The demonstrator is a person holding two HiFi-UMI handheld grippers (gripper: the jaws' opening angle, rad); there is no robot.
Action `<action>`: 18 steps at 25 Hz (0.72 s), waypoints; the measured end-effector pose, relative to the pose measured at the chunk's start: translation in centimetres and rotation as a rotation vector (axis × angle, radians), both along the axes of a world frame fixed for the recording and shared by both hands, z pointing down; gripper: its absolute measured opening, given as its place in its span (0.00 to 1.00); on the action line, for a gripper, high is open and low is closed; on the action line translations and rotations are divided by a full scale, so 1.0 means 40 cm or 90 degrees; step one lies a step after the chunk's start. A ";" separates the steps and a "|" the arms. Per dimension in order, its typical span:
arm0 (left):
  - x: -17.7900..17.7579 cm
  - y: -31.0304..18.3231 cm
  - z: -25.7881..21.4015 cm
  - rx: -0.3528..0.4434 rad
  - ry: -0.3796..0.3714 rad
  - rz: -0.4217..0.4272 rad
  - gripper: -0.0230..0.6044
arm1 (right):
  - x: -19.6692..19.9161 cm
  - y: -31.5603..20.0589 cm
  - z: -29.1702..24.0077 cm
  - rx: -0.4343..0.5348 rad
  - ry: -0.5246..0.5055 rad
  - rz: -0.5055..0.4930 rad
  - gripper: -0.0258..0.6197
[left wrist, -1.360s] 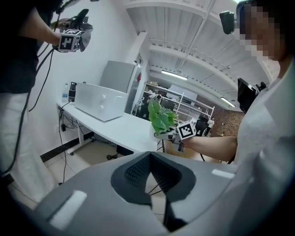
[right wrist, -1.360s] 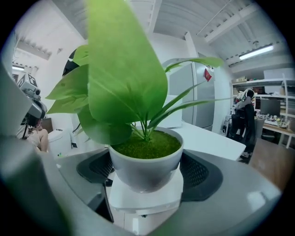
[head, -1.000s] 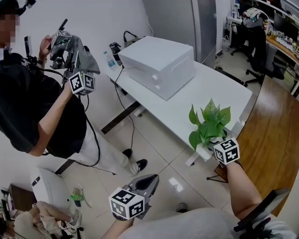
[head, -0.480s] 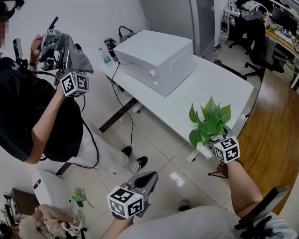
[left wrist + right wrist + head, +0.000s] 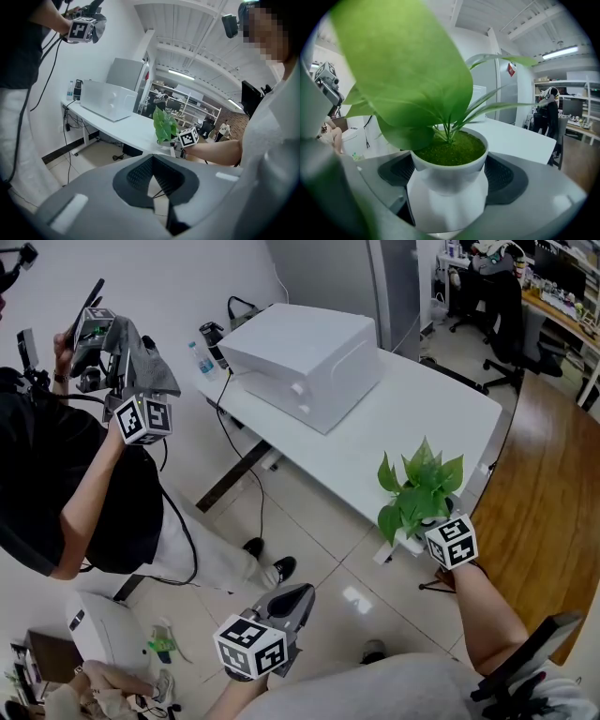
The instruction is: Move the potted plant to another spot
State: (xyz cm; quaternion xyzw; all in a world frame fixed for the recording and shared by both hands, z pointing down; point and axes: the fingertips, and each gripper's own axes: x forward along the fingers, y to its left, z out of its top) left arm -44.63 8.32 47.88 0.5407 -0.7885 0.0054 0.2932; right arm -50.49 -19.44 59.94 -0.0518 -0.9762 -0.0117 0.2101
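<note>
The potted plant (image 5: pixel 420 491), green leaves in a small white pot, stands at the near corner of the white table (image 5: pixel 422 399). My right gripper (image 5: pixel 424 527) reaches it from the near side. In the right gripper view its jaws sit on either side of the pot (image 5: pixel 447 161) with the pads against the pot's walls, so the right gripper (image 5: pixel 447 190) is shut on it. My left gripper (image 5: pixel 292 600) hangs low over the tiled floor, away from the table. Its jaws (image 5: pixel 159 204) meet at the tips with nothing between them. It sees the plant (image 5: pixel 164 125) from afar.
A large white box (image 5: pixel 305 362) lies on the table's far half, with a bottle (image 5: pixel 199 360) and cables beyond it. Another person (image 5: pixel 66 484) stands at the left holding grippers (image 5: pixel 127 352). Office chairs (image 5: pixel 502 306) and desks are at the back right. A wooden floor strip (image 5: pixel 544 502) lies to the right.
The head view has drifted a little, so the other person and the box sit slightly higher and further left. My two grippers and the plant have kept their places.
</note>
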 end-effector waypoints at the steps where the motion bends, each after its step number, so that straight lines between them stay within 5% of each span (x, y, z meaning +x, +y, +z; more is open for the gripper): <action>1: 0.000 0.003 -0.001 0.000 0.000 0.000 0.03 | 0.001 0.001 0.000 -0.001 0.001 -0.001 0.75; 18: 0.049 0.003 -0.012 0.001 -0.005 0.028 0.03 | 0.060 0.000 -0.023 -0.002 0.000 0.017 0.83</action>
